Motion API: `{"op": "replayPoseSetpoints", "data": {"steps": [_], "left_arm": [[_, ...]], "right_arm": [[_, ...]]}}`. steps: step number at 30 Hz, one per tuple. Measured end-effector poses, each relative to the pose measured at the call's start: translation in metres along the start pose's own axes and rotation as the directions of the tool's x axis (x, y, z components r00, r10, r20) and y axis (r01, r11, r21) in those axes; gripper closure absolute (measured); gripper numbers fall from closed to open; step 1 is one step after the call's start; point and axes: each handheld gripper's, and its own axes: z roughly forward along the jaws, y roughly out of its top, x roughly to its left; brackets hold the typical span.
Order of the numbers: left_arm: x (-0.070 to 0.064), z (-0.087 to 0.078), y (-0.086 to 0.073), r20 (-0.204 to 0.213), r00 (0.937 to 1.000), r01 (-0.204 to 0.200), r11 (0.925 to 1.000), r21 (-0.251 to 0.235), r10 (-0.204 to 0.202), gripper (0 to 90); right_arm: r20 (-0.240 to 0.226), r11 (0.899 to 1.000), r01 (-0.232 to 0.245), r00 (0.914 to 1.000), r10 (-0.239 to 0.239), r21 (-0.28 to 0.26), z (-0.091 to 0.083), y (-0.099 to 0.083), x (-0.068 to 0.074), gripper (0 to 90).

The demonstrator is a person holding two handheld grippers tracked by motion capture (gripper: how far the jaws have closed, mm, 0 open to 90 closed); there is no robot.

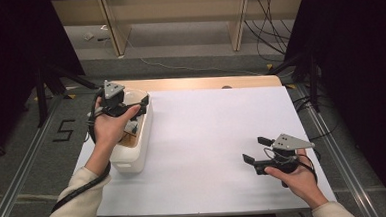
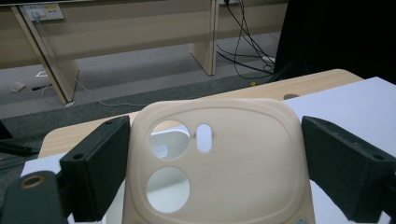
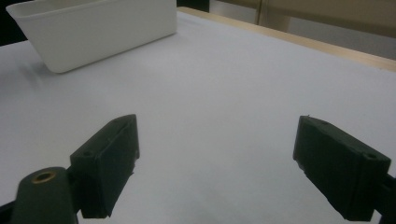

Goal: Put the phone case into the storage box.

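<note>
The left hand-held gripper sits over the white rectangular plastic bin at the left edge of the white-covered table. In the left gripper view, a beige soft phone case with round camera cut-outs stands between its two black jaws. The case's flat back faces the camera and its long axis runs up and away along the jaws. The left jaw lies against the case's edge, while a narrow gap seems to remain at the right jaw, so whether the grip is firm I cannot tell.

The right hand-held gripper rests low on the bare table at the near right, well apart from the bin. Its jaws are spread wide with nothing between them, pointing leftward toward the bin.

The left hand is by far the nearer to the case. Any handover would likely need the case carried rightward across the table, or the right hand brought over to the bin.
</note>
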Motion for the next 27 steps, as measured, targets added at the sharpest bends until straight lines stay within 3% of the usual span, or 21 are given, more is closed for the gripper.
{"op": "replayPoseSetpoints", "data": {"steps": [27], "left_arm": [[0.015, 0.004, 0.000, -0.036, 0.9991, 0.023, 0.9996, -0.014, -0.024, 10.9]], "right_arm": [[-0.003, 1.000, -0.004, 1.0000, 0.004, -0.001, 0.000, 0.000, 0.000, 15.4]]}}
